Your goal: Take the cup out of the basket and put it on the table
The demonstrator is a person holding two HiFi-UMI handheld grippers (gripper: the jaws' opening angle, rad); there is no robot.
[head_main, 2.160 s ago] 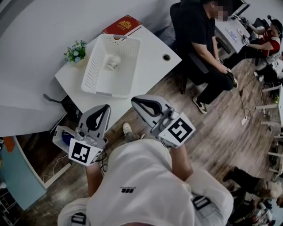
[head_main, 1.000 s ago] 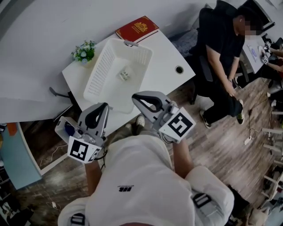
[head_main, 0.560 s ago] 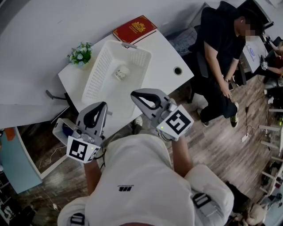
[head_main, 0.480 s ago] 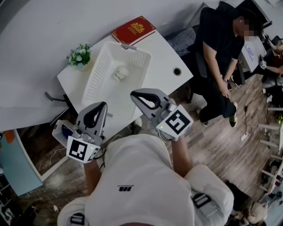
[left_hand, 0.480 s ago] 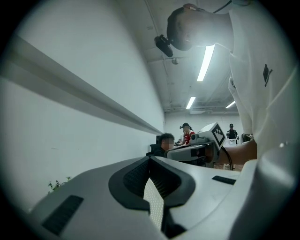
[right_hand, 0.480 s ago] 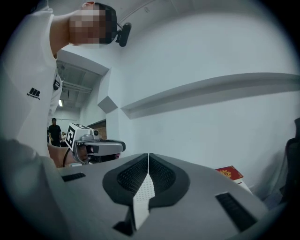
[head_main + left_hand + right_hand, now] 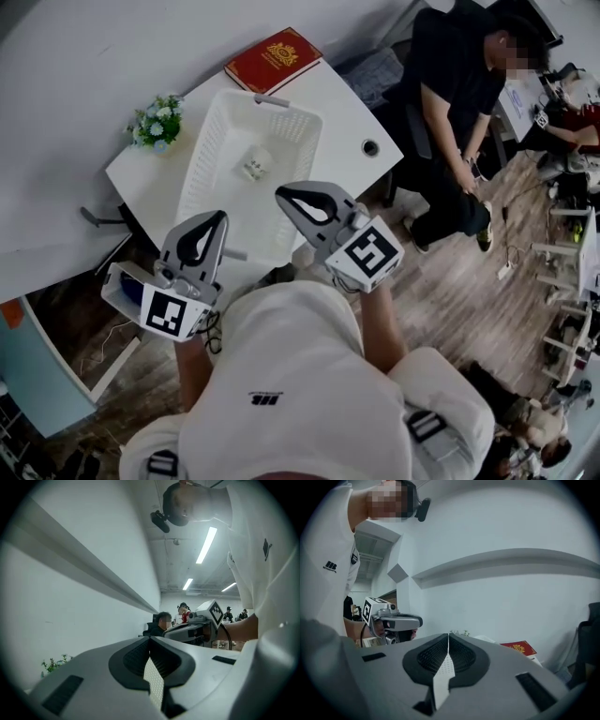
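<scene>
The counter is the largest item and carries everything the task needs; its right portion, beside the basket, is bare apart from a cable hole, and in judgement this bare area serves as the set-down zone. The basket lies lengthwise on the counter with its near end closest to the operator; its tall perforated walls enclose the contents, so access is from above only. The left claw and the right claw are held level in front of the operator's chest, side by side, over the near end of the basket and well above it, both tips pointing toward it; this reads as an approach posture, not a grasp. Each gripper view shows that claw's jaws pressed together with nothing between them; either claw must therefore spread before it can take anything. The red book occupies the far corner just beside the basket's far end, and the small plant stands at the left corner; both are clear of the likely reach path. The cup rests on the basket floor toward the far end, apart from both claws; whether it stands upright or lies tipped cannot be determined; the task is judged not yet begun.
</scene>
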